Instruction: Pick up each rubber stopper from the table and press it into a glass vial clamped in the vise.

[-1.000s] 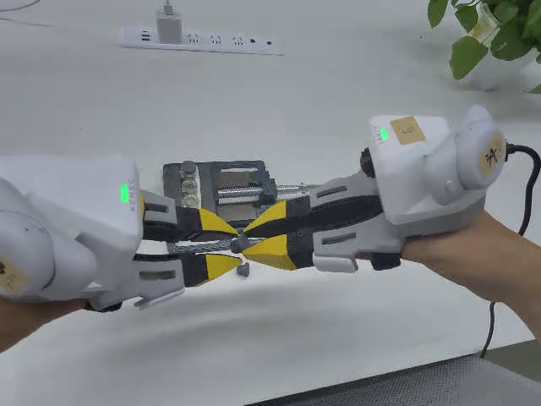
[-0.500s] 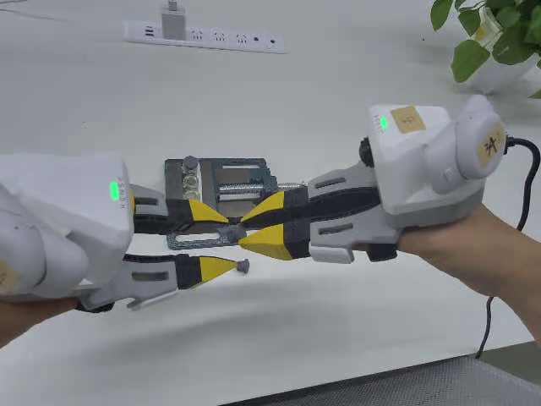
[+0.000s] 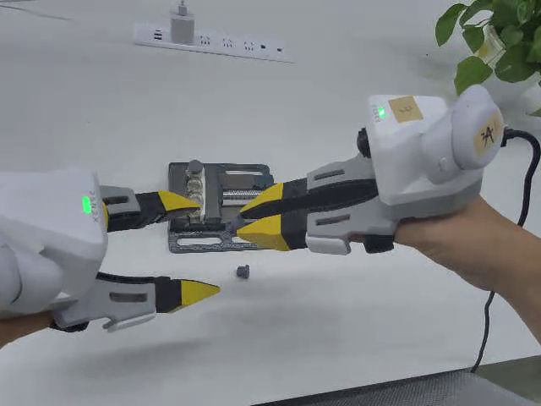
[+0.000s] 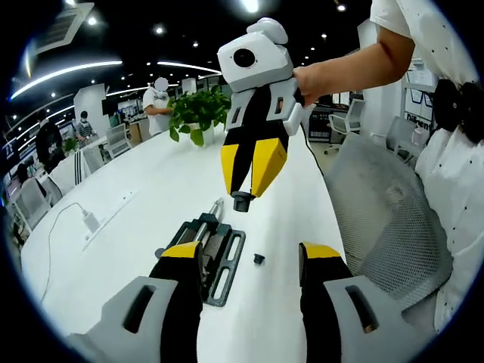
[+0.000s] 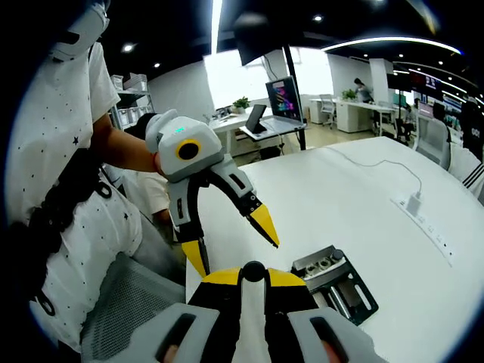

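Left tool (image 3: pixel 193 247): jaws spread wide and empty; upper tip just beside the vials, lower tip over bare tabletop (image 3: pixel 338 321).
Vials (image 3: pixel 193 182): clear glass, upright in a row, clamped at the vise's left end; the farthest one carries a dark stopper.
Vise (image 3: pixel 245 179): dark metal, flat on the tabletop between the two tools.
Loose stopper (image 3: pixel 243 272): small, dark, on the tabletop just in front of the vise.
Right tool (image 3: pixel 241 222): jaws closed on the held stopper (image 4: pixel 243 201), tips above the vise's front edge.
Plant (image 3: pixel 499 42): far right corner.
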A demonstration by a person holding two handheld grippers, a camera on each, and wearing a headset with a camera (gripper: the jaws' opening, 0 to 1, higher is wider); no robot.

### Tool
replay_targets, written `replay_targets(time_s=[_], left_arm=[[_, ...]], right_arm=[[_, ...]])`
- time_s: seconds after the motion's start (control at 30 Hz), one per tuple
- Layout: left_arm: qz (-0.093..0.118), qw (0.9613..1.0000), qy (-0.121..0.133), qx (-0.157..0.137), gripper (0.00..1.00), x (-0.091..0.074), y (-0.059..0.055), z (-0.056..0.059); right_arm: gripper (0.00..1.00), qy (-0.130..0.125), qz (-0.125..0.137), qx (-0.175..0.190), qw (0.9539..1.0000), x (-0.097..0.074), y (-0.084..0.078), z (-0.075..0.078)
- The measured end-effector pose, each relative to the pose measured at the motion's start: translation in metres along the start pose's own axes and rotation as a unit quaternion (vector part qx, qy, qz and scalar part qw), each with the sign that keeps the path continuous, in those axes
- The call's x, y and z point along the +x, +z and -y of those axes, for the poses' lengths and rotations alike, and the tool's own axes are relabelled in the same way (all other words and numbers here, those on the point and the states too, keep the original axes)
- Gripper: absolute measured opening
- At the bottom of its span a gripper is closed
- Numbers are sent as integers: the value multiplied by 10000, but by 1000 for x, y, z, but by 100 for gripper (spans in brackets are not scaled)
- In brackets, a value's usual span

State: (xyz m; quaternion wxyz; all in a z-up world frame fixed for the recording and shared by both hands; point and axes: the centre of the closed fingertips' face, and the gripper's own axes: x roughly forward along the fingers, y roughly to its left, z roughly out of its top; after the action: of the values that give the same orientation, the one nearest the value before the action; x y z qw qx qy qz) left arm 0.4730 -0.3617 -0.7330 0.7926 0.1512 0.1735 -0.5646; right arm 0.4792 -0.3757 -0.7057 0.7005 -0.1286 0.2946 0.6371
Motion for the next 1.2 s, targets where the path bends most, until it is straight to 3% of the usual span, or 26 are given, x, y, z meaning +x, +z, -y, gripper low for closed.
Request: replay_targets(time_s=[0.17, 0.4, 0.7, 0.87, 1.2], left_arm=[[-4, 9998, 155, -110, 57, -5, -6, -7], [40, 9993, 305, -228, 69, -9, -15, -14], [149, 9985, 354, -400, 80, -12, -28, -14], [217, 9976, 389, -533, 85, -13, -33, -14], [423, 9954, 498, -703, 96, -15, -41, -14]], right_arm=[[6, -63, -109, -64, 9999, 4, 5, 10], [6, -192, -493, -217, 9984, 13, 4, 29], [6, -215, -961, -381, 9944, 27, 8, 56], [6, -218, -1300, -494, 9900, 36, 6, 71], [6, -125, -2063, -821, 9750, 55, 0, 91]])
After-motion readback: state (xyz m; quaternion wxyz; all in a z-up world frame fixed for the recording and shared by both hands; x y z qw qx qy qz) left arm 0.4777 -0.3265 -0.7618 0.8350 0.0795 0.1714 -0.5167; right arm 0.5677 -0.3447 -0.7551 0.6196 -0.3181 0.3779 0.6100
